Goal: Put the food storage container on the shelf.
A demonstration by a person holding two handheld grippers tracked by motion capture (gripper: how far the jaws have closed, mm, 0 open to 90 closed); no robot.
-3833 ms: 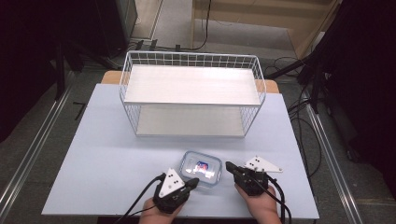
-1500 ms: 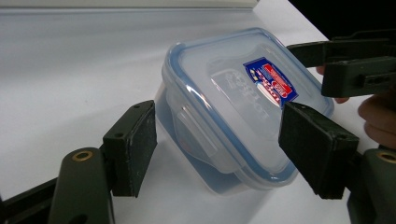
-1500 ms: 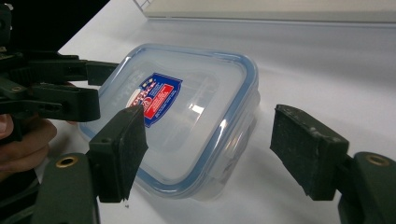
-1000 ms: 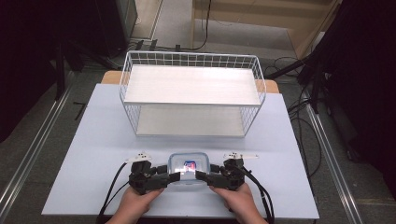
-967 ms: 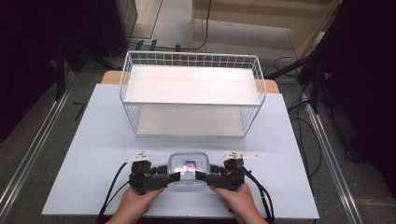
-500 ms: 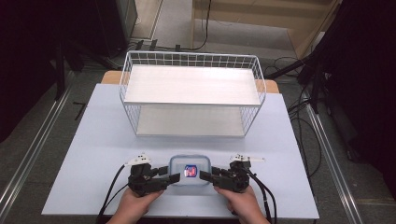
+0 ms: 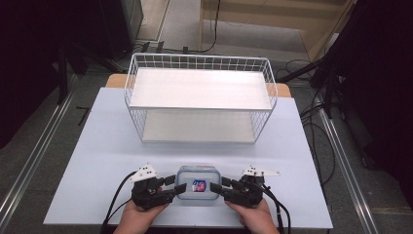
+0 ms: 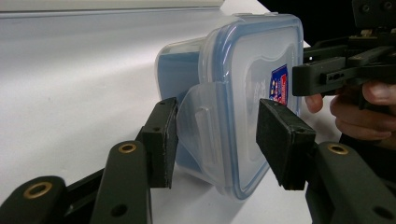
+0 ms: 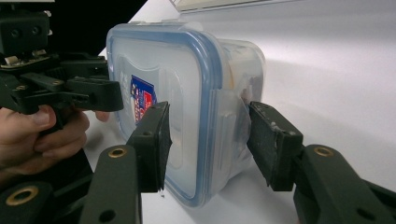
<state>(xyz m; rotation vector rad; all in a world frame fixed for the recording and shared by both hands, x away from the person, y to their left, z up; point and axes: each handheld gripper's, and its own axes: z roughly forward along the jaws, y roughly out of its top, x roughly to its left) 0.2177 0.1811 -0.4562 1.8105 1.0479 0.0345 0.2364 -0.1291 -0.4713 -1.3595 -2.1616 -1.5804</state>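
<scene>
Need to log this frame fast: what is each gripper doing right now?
Left gripper: open, jaws either side of the container's side latch, not clamped.
Right gripper: open, jaws straddling the opposite latch, gaps showing.

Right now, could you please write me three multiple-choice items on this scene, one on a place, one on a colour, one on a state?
1. Where is the container?
A. on the rack's upper shelf
B. on the table in front of the rack
C. on the floor

2. What colour is the lid's seal?
A. blue
B. red
C. green

3. What state is the left gripper in?
A. shut on a cable
B. lying flat on the table, unheld
C. open around a lid flap

Answers: 1 B, it sits between the wire rack and the hands; 2 A, a blue rim rings the lid; 3 C, its jaws stand apart, either side of the flap.
</scene>
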